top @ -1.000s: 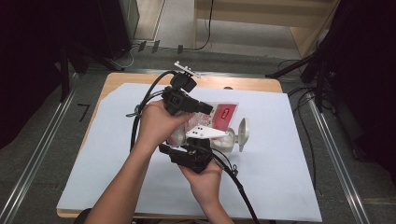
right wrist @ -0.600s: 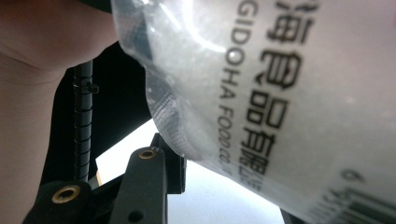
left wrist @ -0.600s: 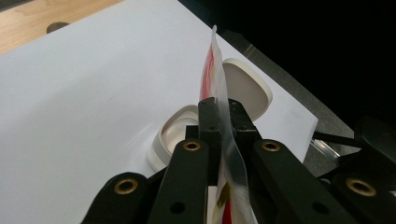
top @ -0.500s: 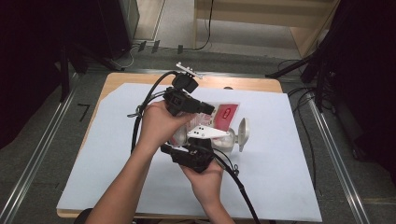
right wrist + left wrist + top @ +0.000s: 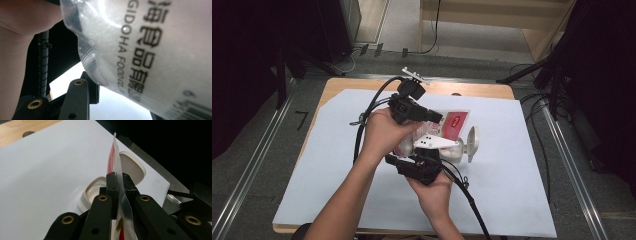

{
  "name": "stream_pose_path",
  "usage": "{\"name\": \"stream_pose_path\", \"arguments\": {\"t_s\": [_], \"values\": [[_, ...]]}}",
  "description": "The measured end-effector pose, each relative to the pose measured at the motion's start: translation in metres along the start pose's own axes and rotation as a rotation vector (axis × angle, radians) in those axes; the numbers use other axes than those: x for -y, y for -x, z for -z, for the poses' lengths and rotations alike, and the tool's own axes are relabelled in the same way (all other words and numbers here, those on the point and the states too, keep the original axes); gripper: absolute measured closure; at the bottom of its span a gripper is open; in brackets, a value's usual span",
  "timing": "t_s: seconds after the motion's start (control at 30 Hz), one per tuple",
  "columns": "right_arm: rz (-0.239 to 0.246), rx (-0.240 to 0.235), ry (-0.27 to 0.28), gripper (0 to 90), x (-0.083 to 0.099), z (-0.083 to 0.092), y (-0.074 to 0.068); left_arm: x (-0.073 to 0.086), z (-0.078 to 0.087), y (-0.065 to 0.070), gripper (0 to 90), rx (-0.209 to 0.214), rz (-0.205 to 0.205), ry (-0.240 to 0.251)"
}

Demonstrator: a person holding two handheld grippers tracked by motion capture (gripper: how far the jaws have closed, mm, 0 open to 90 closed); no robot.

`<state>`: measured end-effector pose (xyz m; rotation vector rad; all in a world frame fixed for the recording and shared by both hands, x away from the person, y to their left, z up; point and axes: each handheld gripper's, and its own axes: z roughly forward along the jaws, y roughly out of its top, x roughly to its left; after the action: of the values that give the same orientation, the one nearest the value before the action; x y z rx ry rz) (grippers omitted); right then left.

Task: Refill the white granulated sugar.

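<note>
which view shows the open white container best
The left gripper view: the white container sits open, its hinged lid behind. The high view has it small, partly behind the grippers. The right gripper view faces a printed pouch.

Even overhead light, dark surroundings
White sheet [image 5: 522, 200] bright, soft shadows; pouch [image 5: 155, 50] close-up blurred with glare in right gripper view; high view sharp.

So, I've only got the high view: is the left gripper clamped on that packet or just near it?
Observer: Clamped. The left gripper view shows the left gripper shut on the packet's thin edge.
Operator: What's ahead of it?
Observer: A white tub, hinged lid open, just past those jaws.
Operator: And the right gripper view?
Observer: Clear film printed FOOD CO, close up; the grip there is unclear.
</note>
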<state>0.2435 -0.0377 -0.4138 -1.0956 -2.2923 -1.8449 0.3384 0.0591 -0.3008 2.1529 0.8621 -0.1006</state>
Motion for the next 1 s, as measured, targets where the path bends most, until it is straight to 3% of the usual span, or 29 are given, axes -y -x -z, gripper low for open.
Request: {"name": "stream_pose_path", "arguments": {"t_s": [0.43,1.0], "values": [[-0.009,0.0,-0.007,63.6,-0.001,0.003,0.0,-0.002,-0.002,-0.004,88.1,0.007,0.001,-0.013],[-0.021,-0.001,-0.01,63.8,-0.003,0.003,0.0,-0.004,-0.004,-0.012,87.7,0.03,0.036,-0.009]]}}
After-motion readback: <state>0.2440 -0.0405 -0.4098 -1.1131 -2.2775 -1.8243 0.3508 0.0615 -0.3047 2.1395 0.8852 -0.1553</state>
